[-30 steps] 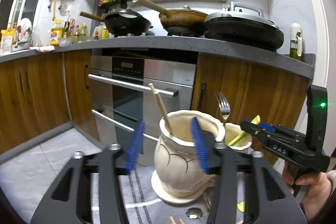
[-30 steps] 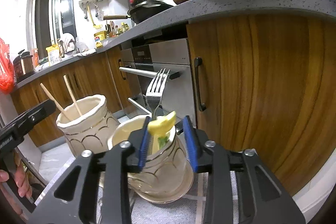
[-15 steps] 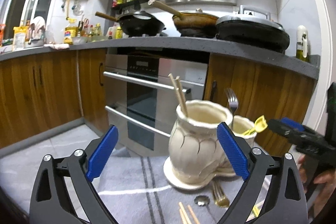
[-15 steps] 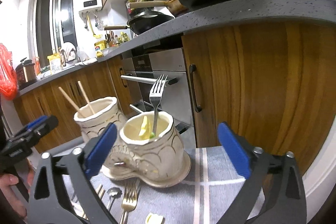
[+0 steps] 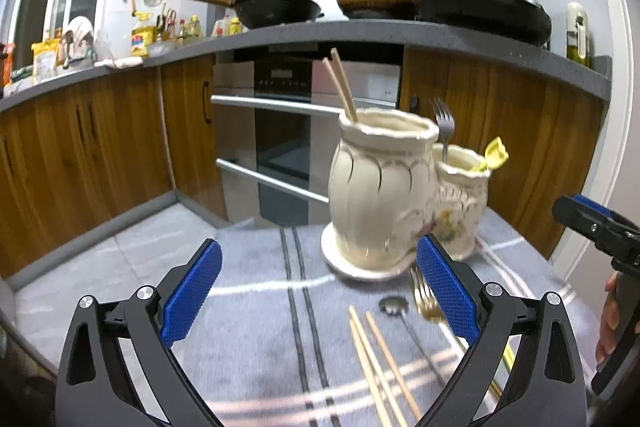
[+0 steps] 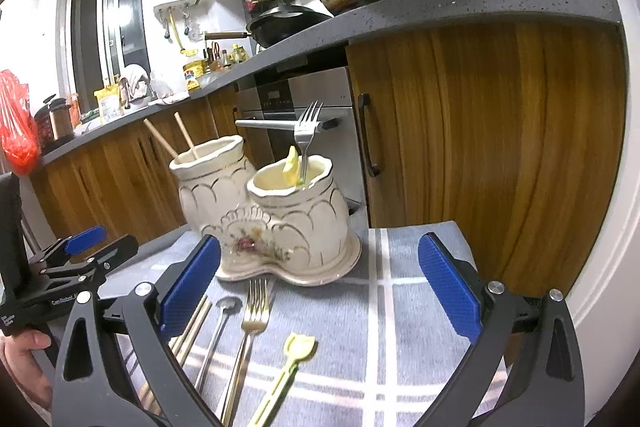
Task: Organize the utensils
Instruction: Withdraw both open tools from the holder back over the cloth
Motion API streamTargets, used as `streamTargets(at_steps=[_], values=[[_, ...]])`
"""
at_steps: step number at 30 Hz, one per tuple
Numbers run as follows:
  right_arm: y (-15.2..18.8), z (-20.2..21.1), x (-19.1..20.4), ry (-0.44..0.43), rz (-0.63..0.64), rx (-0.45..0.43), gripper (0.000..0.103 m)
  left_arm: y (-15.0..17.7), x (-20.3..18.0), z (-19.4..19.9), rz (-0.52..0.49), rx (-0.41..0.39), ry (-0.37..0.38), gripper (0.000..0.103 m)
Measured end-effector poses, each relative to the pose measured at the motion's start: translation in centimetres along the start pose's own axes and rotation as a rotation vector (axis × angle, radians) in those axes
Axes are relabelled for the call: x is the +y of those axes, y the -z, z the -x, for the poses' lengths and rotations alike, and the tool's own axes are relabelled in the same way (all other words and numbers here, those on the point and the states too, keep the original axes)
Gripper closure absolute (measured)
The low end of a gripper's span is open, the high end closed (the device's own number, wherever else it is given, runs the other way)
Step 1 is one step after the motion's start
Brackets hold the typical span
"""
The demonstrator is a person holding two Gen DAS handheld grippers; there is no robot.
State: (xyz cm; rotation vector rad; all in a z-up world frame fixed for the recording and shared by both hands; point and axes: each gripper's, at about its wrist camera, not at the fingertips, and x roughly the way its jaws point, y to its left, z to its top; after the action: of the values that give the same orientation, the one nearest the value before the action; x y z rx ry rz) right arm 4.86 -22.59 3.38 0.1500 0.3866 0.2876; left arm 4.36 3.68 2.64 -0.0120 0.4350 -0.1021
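At the centre of both views a cream ceramic holder (image 6: 264,219) of two joined, scalloped pots is set on a grey cloth (image 6: 400,327) with pale and dark stripes, which covers the worktop. Two wooden chopsticks (image 5: 340,87) are leaned in the taller pot, while a steel fork (image 6: 306,139) and a yellow plastic pick (image 6: 292,163) are stood in the shorter one, so sorting by kind seems intended.

In the lower part of the right view the loose utensils are laid side by side on the cloth: chopsticks (image 6: 188,335), a slim spoon (image 6: 218,331), a gold-toned fork (image 6: 248,339) and a second yellow pick (image 6: 288,367) with a tulip-shaped tip. They lie handles toward the camera, probably for easy picking.

The left gripper (image 5: 316,291) is spread to its widest, nothing being held between its ribbed blue pads (image 5: 192,291); its jaws have just been opening, and the holder stands beyond them, untouched. The right gripper (image 6: 320,287) is likewise wide apart and empty, with the cutlery lying below and between its jaws. The task is judged part done, four kinds of utensil being left on the cloth.
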Motion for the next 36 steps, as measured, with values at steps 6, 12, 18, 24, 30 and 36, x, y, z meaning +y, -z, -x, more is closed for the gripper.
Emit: streamTargets(at_steps=[6, 12, 18, 24, 30, 36], values=[[1.1, 0.7, 0.0, 0.008, -0.013, 0.03, 0.005, 1.7, 0.1, 0.3, 0.005, 0.072, -0.013, 0.006], [2.1, 0.8, 0.4, 0.022, 0.003, 0.07, 0.005, 3.1, -0.5, 0.6, -0.032, 0.146, -0.041, 0.006], [2.8, 0.6, 0.3, 0.035, -0.007, 0.125, 0.005, 4.6, -0.9, 0.8, -0.056, 0.284, -0.026, 0.007], [3.7, -0.5, 0.2, 0.048, -0.02, 0.203, 0.005, 5.9, -2.5, 1.1, -0.156, 0.375, -0.04, 0.016], [3.9, -0.5, -0.1, 0.051, -0.023, 0.217, 0.005, 6.9, -3.5, 1.4, -0.189, 0.458, -0.003, 0.049], [3.7, -0.1, -0.2, 0.034, -0.02, 0.213, 0.005, 7.3, -4.3, 1.9, -0.198, 0.512, 0.033, 0.065]])
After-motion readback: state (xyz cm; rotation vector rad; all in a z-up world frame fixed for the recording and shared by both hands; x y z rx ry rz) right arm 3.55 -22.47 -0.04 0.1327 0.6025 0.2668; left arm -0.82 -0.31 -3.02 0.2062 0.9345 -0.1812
